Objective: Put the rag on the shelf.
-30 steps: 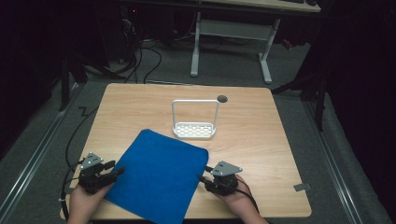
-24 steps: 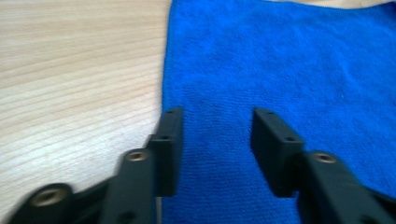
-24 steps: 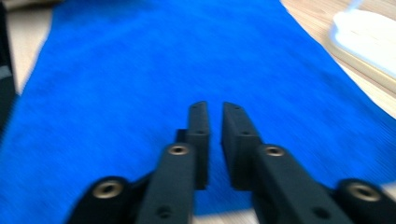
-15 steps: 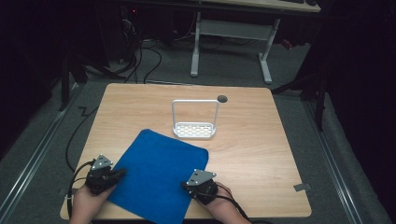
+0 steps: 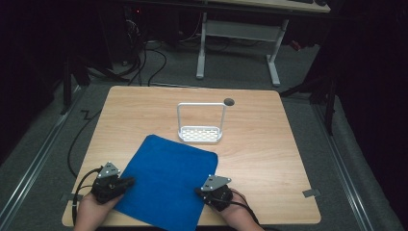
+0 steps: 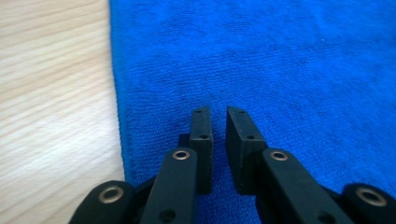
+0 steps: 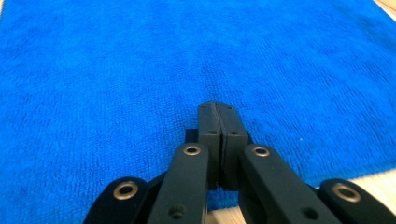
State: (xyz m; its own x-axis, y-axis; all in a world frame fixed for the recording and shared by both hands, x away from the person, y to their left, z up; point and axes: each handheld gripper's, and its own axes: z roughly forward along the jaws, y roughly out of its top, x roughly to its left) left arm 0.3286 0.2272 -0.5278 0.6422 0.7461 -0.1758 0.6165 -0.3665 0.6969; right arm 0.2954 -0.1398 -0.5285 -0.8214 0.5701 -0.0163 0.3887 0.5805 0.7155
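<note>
A blue cloth (image 5: 166, 180) lies flat on the wooden table (image 5: 269, 144), turned at an angle near the front edge. My left gripper (image 5: 128, 182) sits at the cloth's left edge. In the left gripper view its jaws (image 6: 218, 112) stand a narrow gap apart, just above the cloth (image 6: 261, 60) and inside its hem. At the cloth's right side near the front corner is my right gripper (image 5: 198, 191). In the right gripper view its jaws (image 7: 218, 106) are pressed together over the cloth (image 7: 140, 70), with nothing seen between them.
A white wire rack (image 5: 201, 134) with a tall handle loop stands just beyond the cloth's far corner. A round cable hole (image 5: 229, 102) is in the table's far edge. Bare wood lies to the right. Another desk's legs (image 5: 273, 67) stand on the floor behind.
My right gripper has come in leftward from the bare wood onto the cloth's right edge. The left gripper has edged slightly right onto the cloth's left hem.
</note>
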